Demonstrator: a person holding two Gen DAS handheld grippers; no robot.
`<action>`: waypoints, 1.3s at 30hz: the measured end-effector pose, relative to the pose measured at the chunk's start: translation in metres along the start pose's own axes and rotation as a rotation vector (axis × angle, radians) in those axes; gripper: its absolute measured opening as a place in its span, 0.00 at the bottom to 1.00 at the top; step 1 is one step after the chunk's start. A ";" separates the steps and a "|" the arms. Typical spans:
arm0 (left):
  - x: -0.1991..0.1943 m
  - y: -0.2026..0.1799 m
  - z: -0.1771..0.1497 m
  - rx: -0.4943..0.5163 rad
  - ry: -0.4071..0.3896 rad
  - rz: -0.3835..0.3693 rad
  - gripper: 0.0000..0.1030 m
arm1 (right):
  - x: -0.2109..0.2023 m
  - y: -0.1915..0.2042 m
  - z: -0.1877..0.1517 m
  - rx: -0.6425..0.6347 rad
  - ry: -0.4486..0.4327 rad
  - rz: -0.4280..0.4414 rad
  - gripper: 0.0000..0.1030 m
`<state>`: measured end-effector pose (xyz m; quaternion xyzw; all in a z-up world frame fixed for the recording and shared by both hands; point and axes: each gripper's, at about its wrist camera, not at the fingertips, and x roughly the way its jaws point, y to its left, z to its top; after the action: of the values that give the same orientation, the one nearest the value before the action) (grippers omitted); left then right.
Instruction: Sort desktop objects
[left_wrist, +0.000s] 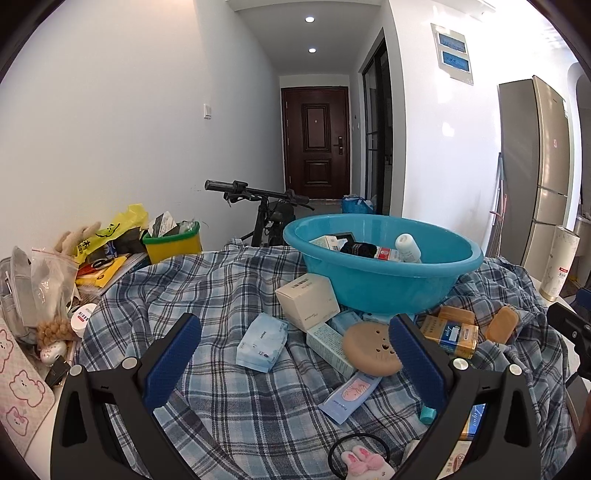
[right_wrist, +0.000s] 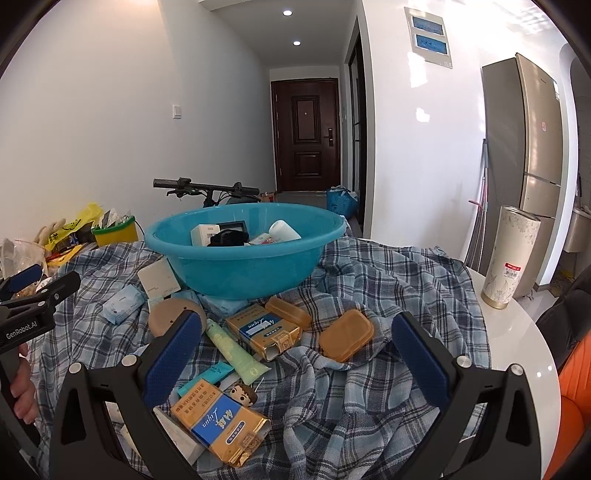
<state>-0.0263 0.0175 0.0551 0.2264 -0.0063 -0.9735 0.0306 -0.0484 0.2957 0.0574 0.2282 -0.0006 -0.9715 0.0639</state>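
Observation:
A turquoise basin (left_wrist: 384, 288) (right_wrist: 240, 269) stands on a plaid cloth (left_wrist: 221, 295) (right_wrist: 369, 280) and holds boxes, a white bottle (left_wrist: 407, 248) and a black item. Loose items lie in front of it: a tissue pack (left_wrist: 262, 341), a white box (left_wrist: 307, 302), a tan round case (left_wrist: 371, 349), gold cigarette packs (right_wrist: 264, 328) (right_wrist: 221, 424), an orange soap-like case (right_wrist: 345, 334) and a green tube (right_wrist: 236, 350). My left gripper (left_wrist: 295, 354) hovers open over the tissue pack. My right gripper (right_wrist: 299, 354) hovers open above the packs.
Clutter fills the table's left side: a yellow-green bin (left_wrist: 173, 242), plastic bags (left_wrist: 48, 280), plush toys. A tall patterned cylinder (right_wrist: 511, 254) stands on the white tabletop at right. A bicycle (left_wrist: 258, 206) leans behind the table. A hair tie with a pink bunny (left_wrist: 364, 461) lies near.

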 end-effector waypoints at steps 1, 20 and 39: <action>0.000 0.000 0.006 -0.007 0.009 -0.002 1.00 | -0.002 0.000 0.005 -0.004 -0.003 0.001 1.00; -0.030 0.000 0.153 -0.068 -0.048 -0.047 1.00 | -0.029 0.003 0.142 -0.056 -0.113 0.015 1.00; -0.023 -0.008 0.210 0.044 0.065 -0.028 1.00 | -0.014 0.009 0.210 -0.090 -0.008 0.115 1.00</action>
<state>-0.0993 0.0268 0.2537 0.2585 -0.0235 -0.9656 0.0122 -0.1281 0.2824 0.2525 0.2209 0.0298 -0.9662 0.1297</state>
